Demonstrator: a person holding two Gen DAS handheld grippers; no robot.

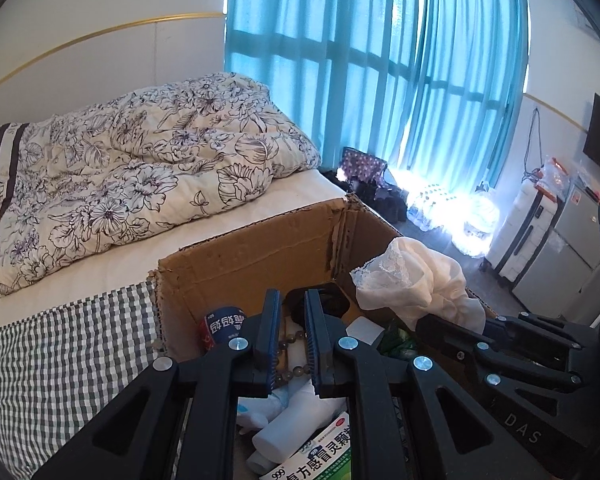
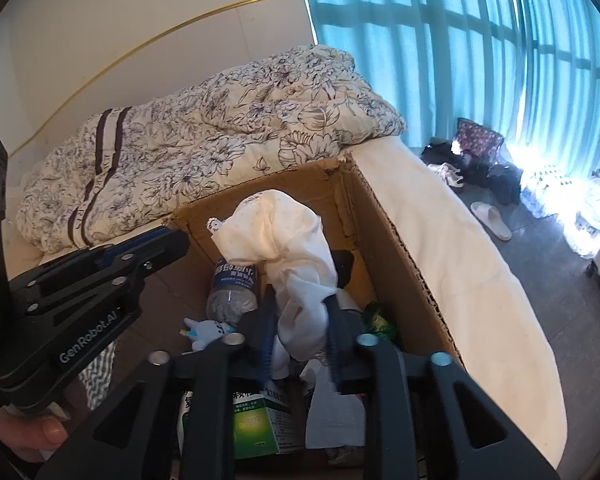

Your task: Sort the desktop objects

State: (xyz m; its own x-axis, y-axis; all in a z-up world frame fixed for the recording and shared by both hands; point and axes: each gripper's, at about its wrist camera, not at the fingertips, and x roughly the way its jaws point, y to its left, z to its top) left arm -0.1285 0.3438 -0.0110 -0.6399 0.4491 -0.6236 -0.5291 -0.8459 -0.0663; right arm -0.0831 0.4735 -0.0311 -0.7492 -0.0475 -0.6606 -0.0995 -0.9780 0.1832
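Your right gripper (image 2: 298, 340) is clamped on a bunched white cloth (image 2: 284, 248), its jaws pressed into the fabric, which is lifted above the open cardboard box (image 2: 400, 248) with a lace edge showing at the top. Your left gripper (image 1: 292, 336) hangs over the same box with its jaws a narrow gap apart and nothing between them. Beneath the jaws the box holds a green medicine carton (image 2: 260, 424), a white bottle (image 1: 296, 420), a string of beads (image 1: 290, 340), a small blue plush toy (image 2: 208, 330) and a crushed plastic bottle (image 2: 234, 286) with a dark blue label. The box stands on a bed (image 2: 460, 248). Beyond it lies a flower-printed quilt (image 1: 140, 168), and farther back teal curtains (image 1: 360, 60) cover the window.
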